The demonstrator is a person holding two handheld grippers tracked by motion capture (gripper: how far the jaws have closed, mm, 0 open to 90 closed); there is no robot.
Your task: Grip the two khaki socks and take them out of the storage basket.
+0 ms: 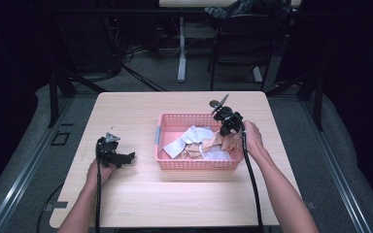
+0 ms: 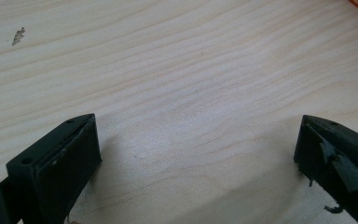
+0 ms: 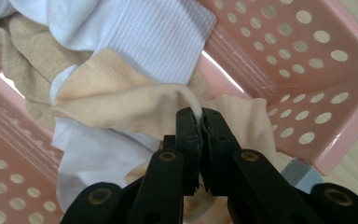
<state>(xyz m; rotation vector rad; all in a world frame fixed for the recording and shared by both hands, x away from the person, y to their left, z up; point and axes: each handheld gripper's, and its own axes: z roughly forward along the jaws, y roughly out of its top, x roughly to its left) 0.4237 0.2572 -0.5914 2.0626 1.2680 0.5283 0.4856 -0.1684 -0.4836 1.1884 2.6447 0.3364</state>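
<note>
My right gripper [image 3: 200, 122] pinches a peach cloth [image 3: 135, 105] with its jaws in the pink basket [image 3: 307, 70]; my left gripper [image 2: 196, 154] gapes wide over bare bench [image 2: 168, 70].

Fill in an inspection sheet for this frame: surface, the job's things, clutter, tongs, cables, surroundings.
Surface: pale wooden table, with a small dark mark in the left gripper view.
Job's things: pink perforated basket holding a heap of white and beige cloths; a peach cloth lies on top.
Clutter: nothing seen.
Tongs: right tongs shut on a fold of the peach cloth inside the basket; left tongs open, low over bare wood, left of the basket.
Cables: one black cable trails from each gripper toward the table's near edge.
Surroundings: dim room, grey floor, table legs and cables behind.
</note>
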